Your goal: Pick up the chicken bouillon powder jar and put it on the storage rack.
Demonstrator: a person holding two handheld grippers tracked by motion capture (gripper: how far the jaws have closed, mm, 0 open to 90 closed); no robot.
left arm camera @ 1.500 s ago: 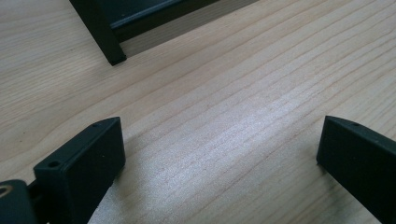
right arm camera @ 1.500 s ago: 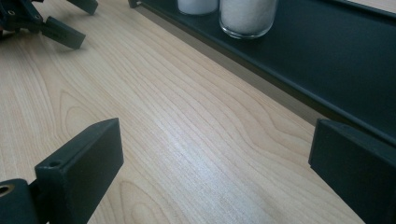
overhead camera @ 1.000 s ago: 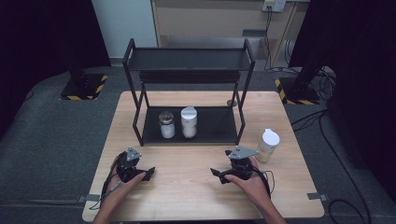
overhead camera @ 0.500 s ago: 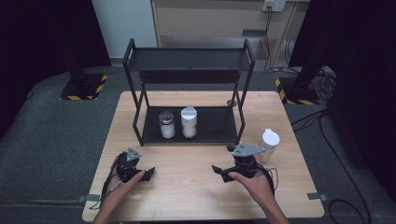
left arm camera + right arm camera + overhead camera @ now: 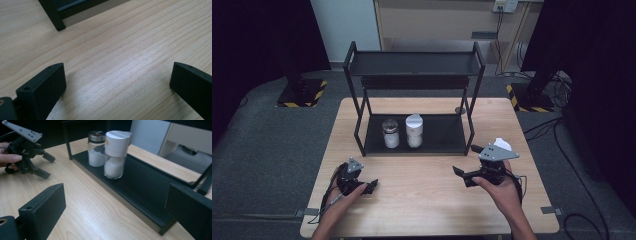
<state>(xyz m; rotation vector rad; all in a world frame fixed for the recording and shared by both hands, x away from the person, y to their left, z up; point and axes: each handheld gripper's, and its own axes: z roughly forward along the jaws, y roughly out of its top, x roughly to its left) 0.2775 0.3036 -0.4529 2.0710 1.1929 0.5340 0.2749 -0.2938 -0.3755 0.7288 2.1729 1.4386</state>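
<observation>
- The black two-tier rack (image 5: 414, 100) stands toward the far side of the wooden table (image 5: 427, 200). On its lower shelf stand two upright jars, side by side near the middle.
- The metal-lidded jar (image 5: 390, 133) is on the left of the pair in the high view. It is clear glass, and white powder fills roughly its lower half.
- The white-capped jar (image 5: 414, 130) stands just beside it and is a little taller. White grains fill its lower part below the broad cap.
- The white-lidded container (image 5: 502, 145) stands on the table just outside the rack's right front leg. The right gripper (image 5: 468, 177) is just in front of it, and its grey plate hides most of it, so I cannot tell what it holds.
- The right gripper is held above the table in front of the rack's right end, with jaws spread wide and nothing between them.
- The left gripper (image 5: 371, 187) sits low over the table in front of the rack's left front leg, jaws also wide apart and empty.
- The right gripper view gives the jars' contents clearly, which the high view leaves vague. It also shows the left gripper off to the left of the rack with fingertips (image 5: 10, 158) on it.
- The left gripper view gives bare table grain between its jaws and the foot of a rack leg at the top.
</observation>
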